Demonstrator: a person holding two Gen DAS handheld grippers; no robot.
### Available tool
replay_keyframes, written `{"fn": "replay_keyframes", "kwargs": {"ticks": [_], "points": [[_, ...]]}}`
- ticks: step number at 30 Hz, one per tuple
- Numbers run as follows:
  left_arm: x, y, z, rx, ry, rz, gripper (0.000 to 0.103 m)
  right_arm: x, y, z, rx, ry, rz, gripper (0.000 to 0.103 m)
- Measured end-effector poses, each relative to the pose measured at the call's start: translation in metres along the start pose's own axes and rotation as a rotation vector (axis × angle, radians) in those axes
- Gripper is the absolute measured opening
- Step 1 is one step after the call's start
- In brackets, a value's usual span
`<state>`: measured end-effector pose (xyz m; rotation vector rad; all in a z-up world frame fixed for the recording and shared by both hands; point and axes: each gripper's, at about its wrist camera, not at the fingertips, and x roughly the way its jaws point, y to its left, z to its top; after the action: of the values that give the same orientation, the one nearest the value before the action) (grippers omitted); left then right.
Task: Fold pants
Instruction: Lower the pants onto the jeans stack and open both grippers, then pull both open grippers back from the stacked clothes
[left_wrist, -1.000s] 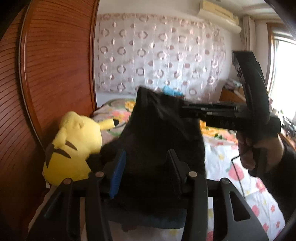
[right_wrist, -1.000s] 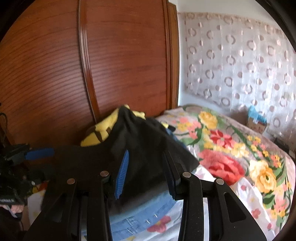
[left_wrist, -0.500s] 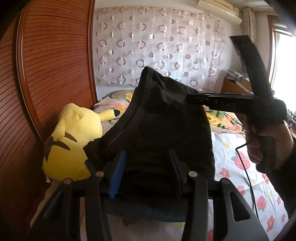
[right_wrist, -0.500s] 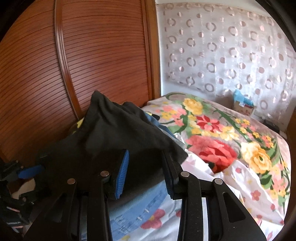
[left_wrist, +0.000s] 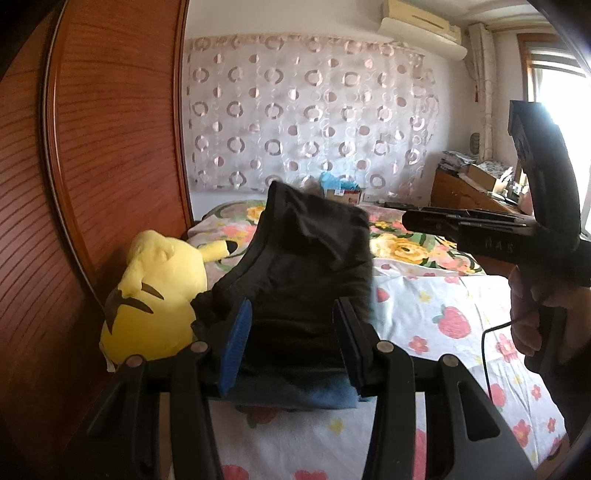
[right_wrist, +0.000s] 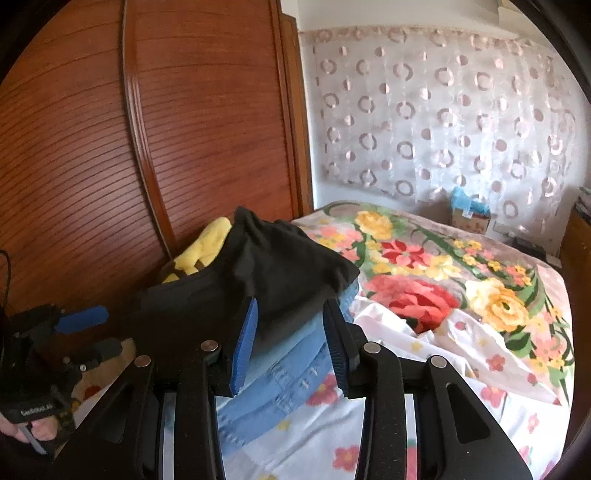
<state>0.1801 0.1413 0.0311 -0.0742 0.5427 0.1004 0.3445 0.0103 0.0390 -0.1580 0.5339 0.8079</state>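
Both the left claw (left_wrist: 291, 339) and right claw (right_wrist: 290, 345) grip the black pants (left_wrist: 310, 266) mid-frame above the bed (right_wrist: 424, 354).

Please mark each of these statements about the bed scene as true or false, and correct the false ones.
1. A yellow plush toy sits on the bed beside the wooden wardrobe. True.
2. The black pants lie on top of blue jeans. True.
3. The bed sheet is plain white. False: it has a print of flowers and strawberries.
4. The curtain behind the bed is dark and solid. False: it is pale and sheer, with a pattern of rings.
5. An air conditioner hangs on the wall above the curtain. True.
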Motion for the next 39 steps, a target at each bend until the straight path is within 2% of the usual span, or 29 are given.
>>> {"fn": "replay_keyframes", "kwargs": {"ticks": [3,8,14,18,21,25,36,39], "points": [[-0.014,-0.004,0.001,0.008,-0.011,-0.007,0.045,-0.019,0.008,-0.004,-0.004,-0.014,-0.015,0.037],[-0.033,-0.008,0.001,0.014,-0.017,0.000,0.045,-0.047,0.022,-0.012,-0.012,-0.048,-0.040,0.049],[-0.052,-0.007,-0.001,-0.003,-0.038,0.000,0.045,-0.075,0.032,-0.022,-0.002,-0.071,-0.052,0.052],[-0.064,-0.010,-0.004,0.002,-0.056,-0.025,0.045,-0.091,0.037,-0.032,0.005,-0.079,-0.069,0.055],[-0.072,-0.015,-0.008,0.016,-0.062,-0.024,0.045,-0.101,0.040,-0.043,0.013,-0.076,-0.087,0.060],[-0.079,-0.022,-0.014,0.027,-0.062,-0.043,0.046,-0.116,0.043,-0.056,0.034,-0.080,-0.119,0.067],[-0.104,-0.051,-0.032,0.070,-0.058,-0.096,0.046,-0.177,0.046,-0.096,0.089,-0.112,-0.223,0.073],[-0.111,-0.061,-0.035,0.081,-0.059,-0.108,0.046,-0.195,0.048,-0.105,0.091,-0.122,-0.253,0.078]]}}
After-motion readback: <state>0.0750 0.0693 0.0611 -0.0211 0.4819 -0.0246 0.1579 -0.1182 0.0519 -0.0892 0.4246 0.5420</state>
